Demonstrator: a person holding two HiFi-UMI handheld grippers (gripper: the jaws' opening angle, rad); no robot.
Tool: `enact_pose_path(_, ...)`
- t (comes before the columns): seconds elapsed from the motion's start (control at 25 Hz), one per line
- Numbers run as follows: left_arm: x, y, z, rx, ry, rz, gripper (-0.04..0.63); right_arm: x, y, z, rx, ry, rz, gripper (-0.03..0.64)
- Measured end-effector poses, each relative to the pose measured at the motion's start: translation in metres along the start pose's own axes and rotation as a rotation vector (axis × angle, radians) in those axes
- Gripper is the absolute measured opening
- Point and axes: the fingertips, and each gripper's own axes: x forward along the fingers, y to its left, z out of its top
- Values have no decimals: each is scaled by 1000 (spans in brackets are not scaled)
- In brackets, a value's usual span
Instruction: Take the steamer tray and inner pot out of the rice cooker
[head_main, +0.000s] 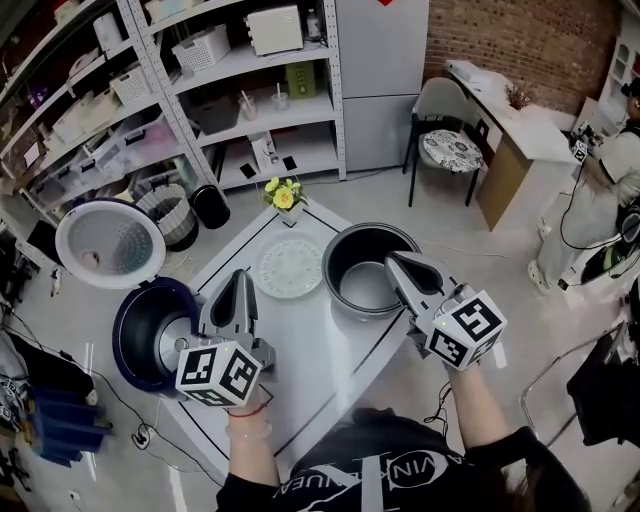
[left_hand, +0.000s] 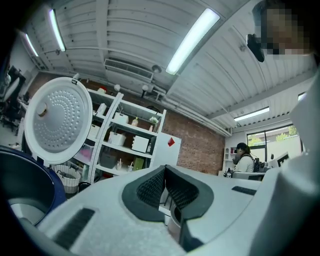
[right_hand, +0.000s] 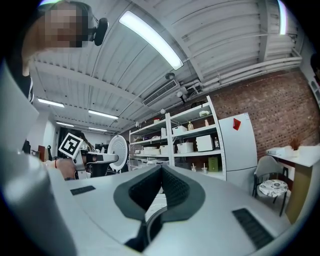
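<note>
L gripper (head_main: 240, 278) & R gripper (head_main: 393, 262): jaws are seen together on both, nothing clamped. Inner pot (head_main: 362, 285) is set on the table (head_main: 330, 375), just under R gripper's tips. Steamer tray (head_main: 290, 267) lies flat btwn the two grippers, just ahead-right of L's tips. Rice cooker (head_main: 150, 335), lid (head_main: 110, 243) up, sits left of L gripper, w/o pot inside. Task is judged approx. done; only a clean pull-back is left. R tips should be drawn clear of the pot rim w/o a nudge. L should be steered off the cooker wall & tray edge.
</note>
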Motion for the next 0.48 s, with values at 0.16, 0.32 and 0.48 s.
enact_pose_path(0.16, -5, 7, 2, -18, -7, 13, 11, 0, 3, 2, 1, -3, 2, -2)
enact_pose_path(0.32, -8, 10, 6, -12, -18, 24, 11, 0, 2, 2, -1, -10, 2, -2)
enact_pose_path(0.48, -10, 13, 9, 23, -27, 39, 11, 1, 1, 2, 0, -15, 2, -2)
